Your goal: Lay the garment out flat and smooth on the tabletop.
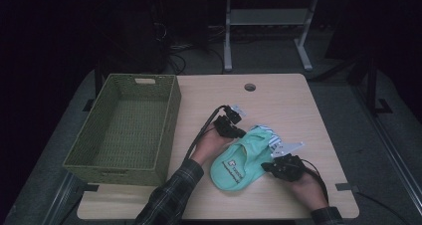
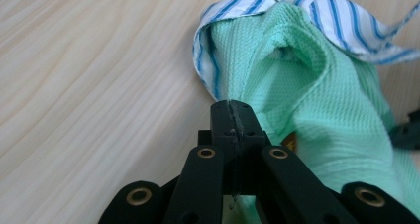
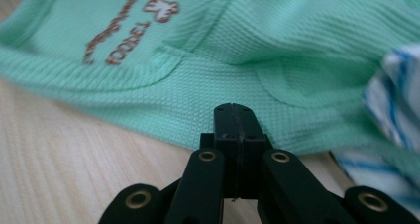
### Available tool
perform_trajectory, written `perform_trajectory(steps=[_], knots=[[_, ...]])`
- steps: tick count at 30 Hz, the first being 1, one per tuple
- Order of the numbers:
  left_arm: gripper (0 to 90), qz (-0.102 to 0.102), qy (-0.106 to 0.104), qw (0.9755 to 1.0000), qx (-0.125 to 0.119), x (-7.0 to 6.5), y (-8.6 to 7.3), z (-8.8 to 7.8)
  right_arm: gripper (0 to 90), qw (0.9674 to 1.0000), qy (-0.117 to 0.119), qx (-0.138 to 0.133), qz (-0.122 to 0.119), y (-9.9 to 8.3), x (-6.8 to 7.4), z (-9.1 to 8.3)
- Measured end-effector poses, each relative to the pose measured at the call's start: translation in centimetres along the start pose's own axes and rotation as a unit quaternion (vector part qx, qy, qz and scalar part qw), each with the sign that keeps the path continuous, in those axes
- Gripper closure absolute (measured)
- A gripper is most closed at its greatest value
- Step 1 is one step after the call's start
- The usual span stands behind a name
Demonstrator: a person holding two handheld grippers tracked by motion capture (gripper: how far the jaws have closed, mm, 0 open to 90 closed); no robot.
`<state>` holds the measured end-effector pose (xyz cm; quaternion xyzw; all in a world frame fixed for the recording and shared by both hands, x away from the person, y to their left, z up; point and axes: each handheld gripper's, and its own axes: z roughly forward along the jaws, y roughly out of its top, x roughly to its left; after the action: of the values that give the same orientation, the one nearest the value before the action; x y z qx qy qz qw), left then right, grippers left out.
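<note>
A mint green knit garment (image 1: pixel 239 161) with brown lettering (image 3: pixel 124 30) and a blue-striped white lining (image 2: pixel 327 11) lies folded on the wooden table (image 1: pixel 288 100). My left gripper (image 1: pixel 241 133) sits at its upper left edge. In the left gripper view the jaws (image 2: pixel 232 105) are shut, and the green cloth (image 2: pixel 317 100) gathers into their tips. My right gripper (image 1: pixel 266 166) rests at the garment's lower right edge. Its jaws (image 3: pixel 233 107) are shut over the hem of the green cloth (image 3: pixel 257 45). A hand holds each gripper.
A green woven basket (image 1: pixel 171 115) stands on the left part of the table, close to the left forearm. A round cable hole (image 1: pixel 250 87) is near the table's far edge. Bare wood lies to the right of and beyond the garment.
</note>
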<state>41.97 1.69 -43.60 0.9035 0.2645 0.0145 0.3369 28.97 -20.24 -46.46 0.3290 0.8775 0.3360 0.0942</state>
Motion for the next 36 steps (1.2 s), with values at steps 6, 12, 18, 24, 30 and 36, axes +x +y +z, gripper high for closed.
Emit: perform_trajectory(steps=[6,12,18,24,30,36], knots=[[89.7,-0.017,0.013,0.9998,0.000,0.5,-1.6,-1.1,90.0,0.9998,-0.021,0.007,0.002,-0.2,-1.0,-0.4],[89.8,-0.007,0.019,0.9995,0.022,0.0,-3.1,-1.8,90.0,0.9987,-0.048,0.013,-0.004,0.1,-2.3,-0.4],[89.7,-0.009,0.017,0.9994,0.030,-0.7,-4.6,-2.1,90.0,0.9972,-0.074,0.009,-0.002,0.5,-4.0,0.1],[80.7,-0.019,0.008,0.9997,0.009,-1.3,-5.4,-2.9,85.0,0.9979,-0.064,-0.010,0.007,0.7,-3.9,-0.1],[74.3,-0.010,-0.005,0.9999,-0.005,-3.0,-6.1,-4.1,76.8,0.9986,-0.014,-0.043,0.029,0.6,-2.7,-1.3],[64.9,-0.010,-0.031,0.9994,-0.006,-4.9,-6.8,-4.3,67.8,0.9989,0.012,-0.039,0.023,0.4,-0.8,-1.0]])
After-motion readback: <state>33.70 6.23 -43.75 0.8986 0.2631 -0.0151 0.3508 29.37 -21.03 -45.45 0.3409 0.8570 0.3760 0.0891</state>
